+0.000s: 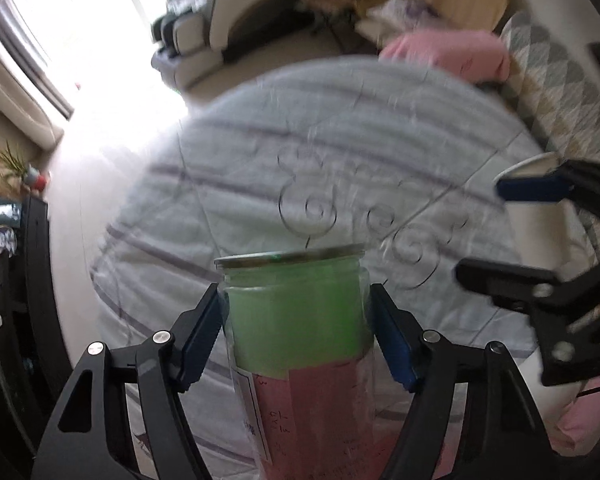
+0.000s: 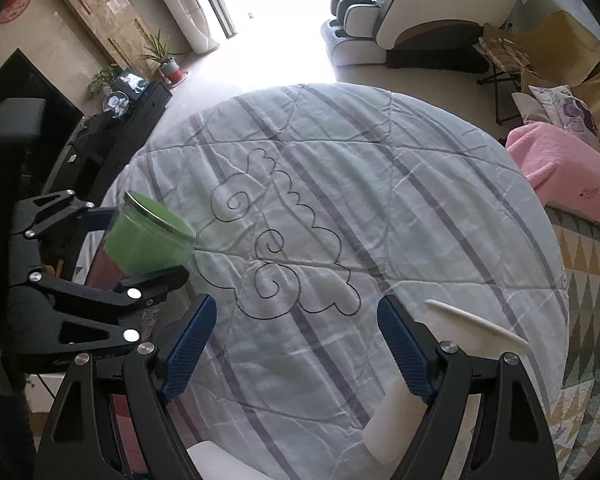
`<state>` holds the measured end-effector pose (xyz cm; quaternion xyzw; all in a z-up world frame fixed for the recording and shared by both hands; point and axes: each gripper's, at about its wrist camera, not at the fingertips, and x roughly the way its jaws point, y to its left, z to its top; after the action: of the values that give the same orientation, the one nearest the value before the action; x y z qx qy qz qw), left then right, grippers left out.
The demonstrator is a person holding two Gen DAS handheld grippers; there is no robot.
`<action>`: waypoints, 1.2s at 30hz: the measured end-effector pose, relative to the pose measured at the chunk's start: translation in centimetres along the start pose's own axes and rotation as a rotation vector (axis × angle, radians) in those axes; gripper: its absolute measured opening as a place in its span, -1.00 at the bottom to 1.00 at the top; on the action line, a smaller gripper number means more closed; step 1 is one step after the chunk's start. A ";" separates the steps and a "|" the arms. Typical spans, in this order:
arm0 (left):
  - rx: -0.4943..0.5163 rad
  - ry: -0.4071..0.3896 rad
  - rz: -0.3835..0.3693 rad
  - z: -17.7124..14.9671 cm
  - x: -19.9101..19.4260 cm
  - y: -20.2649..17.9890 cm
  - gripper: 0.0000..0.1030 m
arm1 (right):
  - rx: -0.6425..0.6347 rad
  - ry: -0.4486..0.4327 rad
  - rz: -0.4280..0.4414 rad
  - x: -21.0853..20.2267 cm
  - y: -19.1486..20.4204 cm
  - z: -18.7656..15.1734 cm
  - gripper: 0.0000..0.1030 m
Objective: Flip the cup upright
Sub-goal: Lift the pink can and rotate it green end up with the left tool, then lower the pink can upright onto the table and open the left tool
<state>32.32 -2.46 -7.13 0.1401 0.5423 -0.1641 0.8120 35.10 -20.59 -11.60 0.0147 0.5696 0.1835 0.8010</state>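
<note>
Left gripper (image 1: 296, 336) fingers pinch clear cup (image 1: 296, 312) at green band, lifted above quilted bed (image 2: 380, 208), likely for turning. Which end up: cannot tell. Right gripper (image 2: 296, 344) fingers spread, empty; white cup (image 2: 396, 420) just beside.

Quilt (image 2: 380, 208) lies bare ahead; white cup (image 2: 396, 412) crowds the right gripper's (image 2: 296, 348) jaws.

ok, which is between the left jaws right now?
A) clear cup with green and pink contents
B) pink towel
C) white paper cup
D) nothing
A: in the left wrist view the clear cup with green and pink contents sits between the left gripper pads, and the right wrist view shows the same; the white paper cup is at the right gripper.
</note>
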 end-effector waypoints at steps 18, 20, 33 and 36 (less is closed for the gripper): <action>-0.057 -0.433 0.021 -4.0 -4.7 1.2 0.41 | -0.062 -0.090 0.016 -2.0 2.7 -0.2 0.63; -0.066 -0.412 0.011 -4.5 -4.2 1.3 0.41 | -0.074 -0.079 0.010 -1.8 3.2 -0.3 0.63; -0.090 -0.404 0.036 -6.2 -4.5 0.8 0.71 | -0.108 -0.089 -0.033 -2.7 4.1 -1.5 0.63; -0.074 -0.420 0.028 -6.6 -5.1 0.4 0.80 | -0.120 -0.097 -0.046 -3.0 4.5 -1.5 0.63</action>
<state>25.16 1.17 -4.86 0.0804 0.3650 -0.1583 0.9139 31.63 -17.59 -8.37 -0.0375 0.5185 0.1978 0.8311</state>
